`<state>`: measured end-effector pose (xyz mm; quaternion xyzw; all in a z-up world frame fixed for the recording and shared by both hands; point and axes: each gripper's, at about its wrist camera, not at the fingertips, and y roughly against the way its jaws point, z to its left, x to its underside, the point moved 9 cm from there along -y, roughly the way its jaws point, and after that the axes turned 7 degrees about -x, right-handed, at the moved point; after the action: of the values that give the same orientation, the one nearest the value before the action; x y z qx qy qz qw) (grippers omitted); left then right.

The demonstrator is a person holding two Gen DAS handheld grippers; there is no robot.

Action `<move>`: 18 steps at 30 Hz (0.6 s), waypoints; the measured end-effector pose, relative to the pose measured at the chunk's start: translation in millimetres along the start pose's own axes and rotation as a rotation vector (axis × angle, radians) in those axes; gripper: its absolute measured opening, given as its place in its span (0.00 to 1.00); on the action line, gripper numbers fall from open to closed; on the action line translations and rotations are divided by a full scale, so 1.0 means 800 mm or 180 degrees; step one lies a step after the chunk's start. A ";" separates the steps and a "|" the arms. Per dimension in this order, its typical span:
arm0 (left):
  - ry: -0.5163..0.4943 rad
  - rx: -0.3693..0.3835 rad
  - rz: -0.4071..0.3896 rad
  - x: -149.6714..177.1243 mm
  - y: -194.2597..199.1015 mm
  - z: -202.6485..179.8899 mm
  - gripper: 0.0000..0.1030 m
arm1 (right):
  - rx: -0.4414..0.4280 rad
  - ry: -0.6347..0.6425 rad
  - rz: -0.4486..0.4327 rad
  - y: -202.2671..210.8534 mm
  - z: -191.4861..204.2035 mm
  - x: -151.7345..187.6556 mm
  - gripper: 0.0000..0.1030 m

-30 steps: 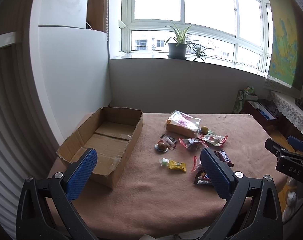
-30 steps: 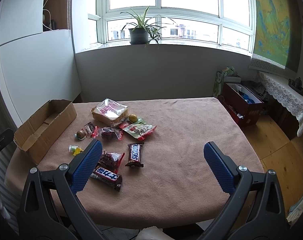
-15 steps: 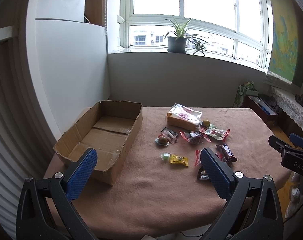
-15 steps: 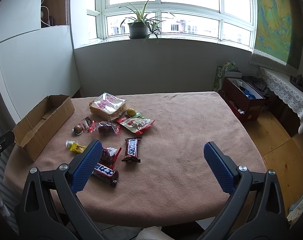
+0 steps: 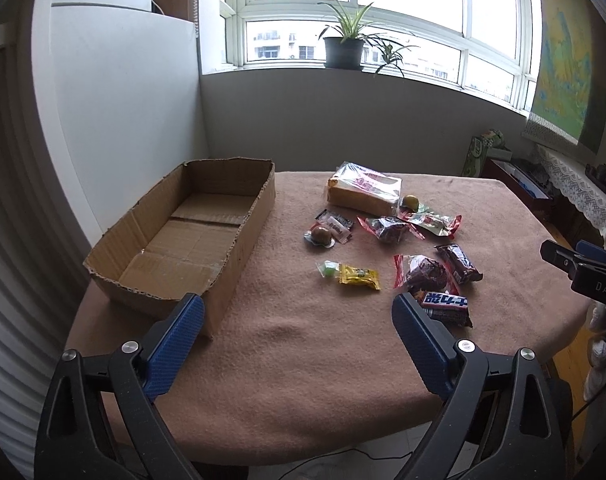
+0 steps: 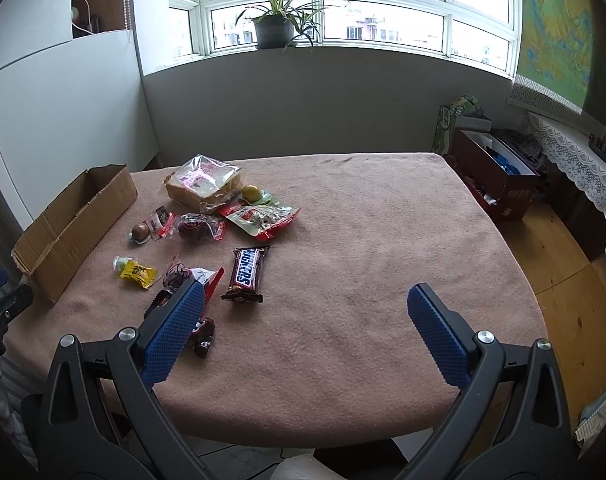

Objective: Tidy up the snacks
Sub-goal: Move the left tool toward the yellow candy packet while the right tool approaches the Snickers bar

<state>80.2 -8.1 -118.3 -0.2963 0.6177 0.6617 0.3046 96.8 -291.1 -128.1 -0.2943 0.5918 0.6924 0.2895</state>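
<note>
An empty cardboard box (image 5: 247, 248) lies open at the table's left. Loose snacks are scattered to its right: a bagged bread loaf (image 5: 365, 190), a yellow candy (image 5: 359, 276), a red-wrapped dark snack (image 5: 423, 272), a blue-label bar (image 5: 447, 304) and a Snickers bar (image 6: 247, 272). My left gripper (image 5: 297, 304) hovers over the near table edge between box and snacks. Its jaws are closing, still wide, with nothing between them. Over the table's near middle, my right gripper (image 6: 306, 288) stands open and empty, its left finger hiding part of the blue-label bar.
A pinkish-brown cloth (image 6: 363, 240) covers the table, bare on its right half. A white cabinet (image 5: 123, 120) stands left of the box. A red carton (image 6: 499, 184) sits on the wooden floor at the right. A potted plant (image 6: 275, 32) is on the windowsill.
Both grippers have sunk and tipped down toward the table, so the box and snacks sit higher in view. The left jaws have narrowed slightly.
</note>
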 end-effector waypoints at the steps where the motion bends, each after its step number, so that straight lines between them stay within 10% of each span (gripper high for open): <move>1: 0.0001 0.0035 0.0039 0.003 -0.004 -0.003 0.89 | -0.0018 -0.0001 0.0021 -0.003 0.000 0.001 1.00; 18: -0.0130 0.0433 0.0462 0.028 -0.052 -0.047 0.73 | -0.0341 -0.0079 0.0439 -0.068 0.005 0.018 0.83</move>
<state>98.4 -42.8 -164.7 -0.2158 0.6747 0.6444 0.2878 127.8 -279.4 -173.2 -0.2593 0.5691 0.7449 0.2323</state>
